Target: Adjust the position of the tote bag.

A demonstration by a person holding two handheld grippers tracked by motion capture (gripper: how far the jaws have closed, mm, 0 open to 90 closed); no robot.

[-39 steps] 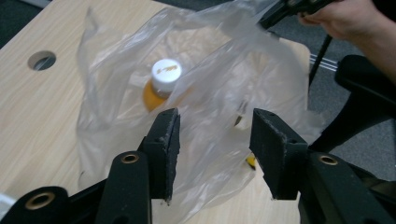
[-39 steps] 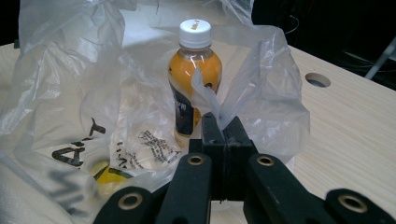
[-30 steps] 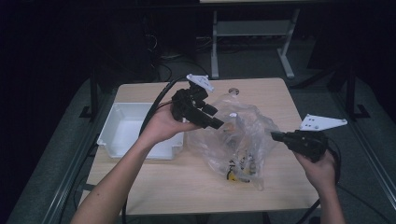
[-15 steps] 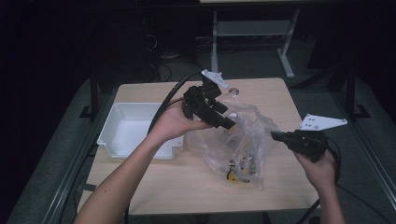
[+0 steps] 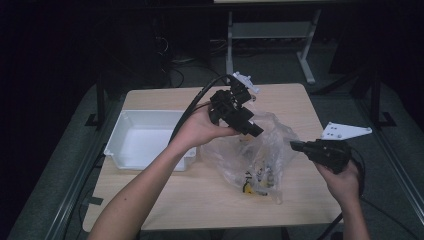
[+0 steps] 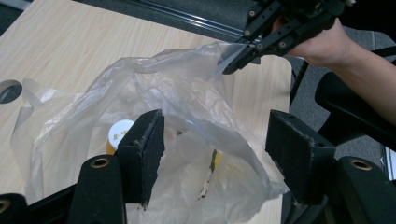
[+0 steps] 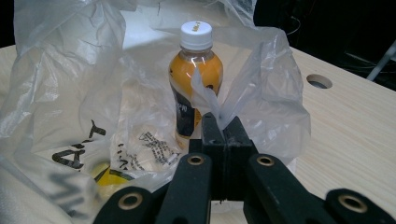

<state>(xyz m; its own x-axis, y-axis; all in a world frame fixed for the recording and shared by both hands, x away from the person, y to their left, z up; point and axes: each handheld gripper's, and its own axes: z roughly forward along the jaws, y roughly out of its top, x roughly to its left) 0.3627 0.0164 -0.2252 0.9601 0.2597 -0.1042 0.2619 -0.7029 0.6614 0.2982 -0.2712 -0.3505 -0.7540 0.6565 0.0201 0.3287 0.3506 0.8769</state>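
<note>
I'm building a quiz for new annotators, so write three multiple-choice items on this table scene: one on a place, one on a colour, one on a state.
1. Where does the white rectangular plastic bin sit?
A. left of the bag
B. right of the bag
C. inside the bag

2. What colour is the cap of the orange drink bottle?
A. red
B. white
C. black

3. How does the right claw stand?
A. open, above the bag
B. shut on a bottle
C. shut on the bag's edge

Key: 1 A, the high view shows the bin on the table's left part, beside the clear crinkled plastic bag. 2 B, the right gripper view shows a white cap. 3 C, its jaws pinch a fold of the bag's film, while the left claw stands open above the bag.
</note>
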